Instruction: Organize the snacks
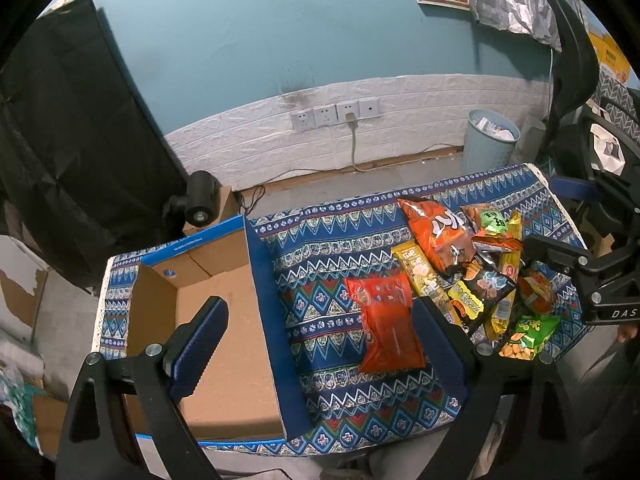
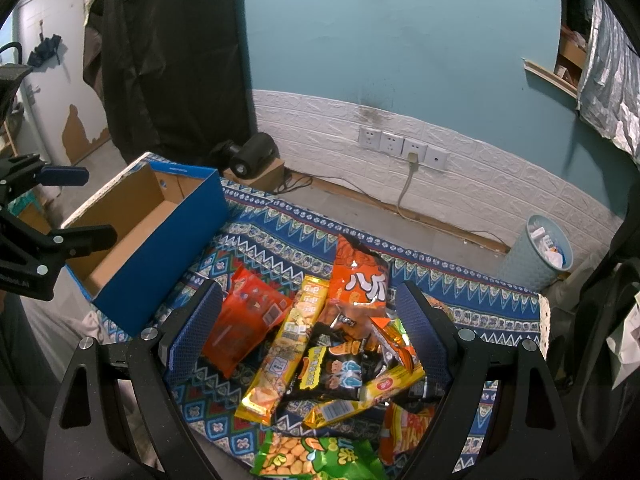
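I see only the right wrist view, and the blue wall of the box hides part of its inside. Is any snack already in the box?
Observer: No. The left wrist view looks straight into the box, and its whole cardboard floor is bare.
Operator: Is some packet hidden from me?
Observer: Yes. A small packet with a green label lies at the far edge of the pile.
Operator: What does the left gripper aim at?
Observer: The left gripper is open and holds nothing. The red packet, which lies apart from the pile, shows between its fingers.
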Motion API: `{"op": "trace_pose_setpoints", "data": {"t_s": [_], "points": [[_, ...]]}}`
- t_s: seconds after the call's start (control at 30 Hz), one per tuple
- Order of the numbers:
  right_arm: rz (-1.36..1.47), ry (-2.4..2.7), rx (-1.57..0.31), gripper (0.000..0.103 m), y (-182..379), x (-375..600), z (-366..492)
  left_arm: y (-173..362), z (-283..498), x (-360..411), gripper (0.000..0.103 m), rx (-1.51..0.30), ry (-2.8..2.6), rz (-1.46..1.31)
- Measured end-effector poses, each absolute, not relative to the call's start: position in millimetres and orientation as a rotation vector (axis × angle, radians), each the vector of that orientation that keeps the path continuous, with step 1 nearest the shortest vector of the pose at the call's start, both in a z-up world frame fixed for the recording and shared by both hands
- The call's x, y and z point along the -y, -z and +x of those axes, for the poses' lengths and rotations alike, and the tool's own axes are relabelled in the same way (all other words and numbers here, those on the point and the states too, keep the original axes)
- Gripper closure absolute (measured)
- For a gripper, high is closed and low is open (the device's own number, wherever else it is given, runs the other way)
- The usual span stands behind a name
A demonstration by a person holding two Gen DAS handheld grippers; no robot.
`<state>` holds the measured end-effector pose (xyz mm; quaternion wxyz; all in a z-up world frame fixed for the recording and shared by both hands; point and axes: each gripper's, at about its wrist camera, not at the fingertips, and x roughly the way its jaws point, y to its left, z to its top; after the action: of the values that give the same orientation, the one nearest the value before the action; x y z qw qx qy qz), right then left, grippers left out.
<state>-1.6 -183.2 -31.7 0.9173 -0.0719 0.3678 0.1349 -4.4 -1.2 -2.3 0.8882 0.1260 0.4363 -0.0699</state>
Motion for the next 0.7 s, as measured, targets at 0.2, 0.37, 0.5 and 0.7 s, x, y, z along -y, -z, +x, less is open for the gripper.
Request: {"op": "trace_pose_setpoints", "data": {"t_s": [0.2, 0.37, 0.5, 0.7], "points": [[-0.149, -0.277, -0.757, 0.016, 31.5, 183.3, -1.5, 2.4, -5.3, 1.4, 0.009, -0.907, 0.145, 0.26], [-0.151, -0.277, -0.758, 0.016, 32.2, 183.9, -2.4, 2.7, -5.3, 1.0, 0.009, -0.908, 0.144, 0.261], [-0.154, -0.275, -0.759, 0.016, 32.8, 184.2, -2.5, 3.8, -6.2, 0.9, 0.009, -0.909, 0.145, 0.263], [-0.157, -0.276, -0.764, 0.016, 31.9, 185.6, -1.4, 4.2, -6.3, 1.2, 0.009, -0.909, 0.144, 0.262]]}}
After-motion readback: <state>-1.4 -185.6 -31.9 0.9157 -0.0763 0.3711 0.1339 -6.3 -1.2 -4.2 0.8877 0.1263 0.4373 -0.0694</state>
